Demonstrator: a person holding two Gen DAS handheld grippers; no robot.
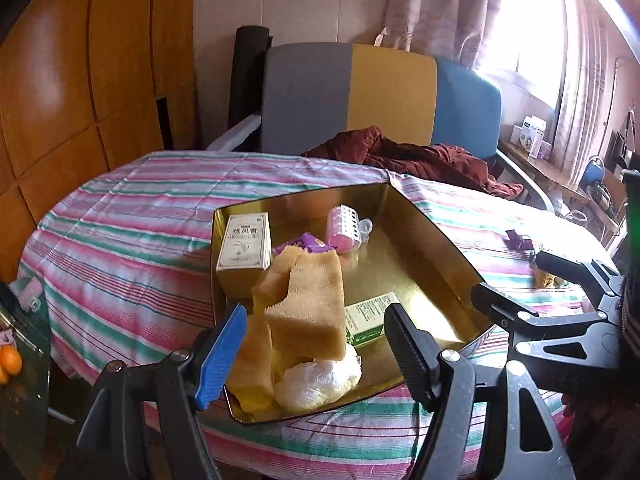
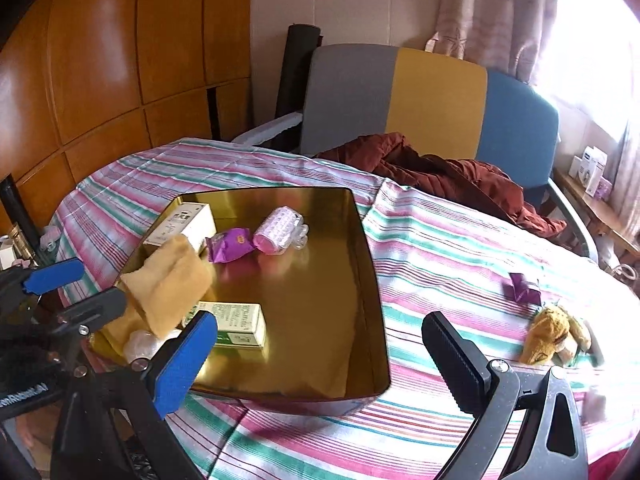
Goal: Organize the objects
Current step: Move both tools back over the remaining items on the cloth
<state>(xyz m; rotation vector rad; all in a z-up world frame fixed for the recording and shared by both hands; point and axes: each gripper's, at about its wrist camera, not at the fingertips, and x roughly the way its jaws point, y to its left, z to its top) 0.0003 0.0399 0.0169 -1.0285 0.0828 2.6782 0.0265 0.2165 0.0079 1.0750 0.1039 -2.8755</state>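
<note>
Only in the right view (image 2: 318, 346) — yellow plush toy (image 2: 554, 334); both grippers' (image 1: 316, 350) jaws apart, empty.

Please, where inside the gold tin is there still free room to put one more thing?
The gold tin is bare along its right wall, from the pink roller forward to the near corner. The left side is crowded: sponge, green box, plastic bag.

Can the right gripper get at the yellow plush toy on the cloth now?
Probably yes. The plush toy lies in the open on the cloth, outside the tin, and the right gripper has its jaws open and empty beside it.
</note>
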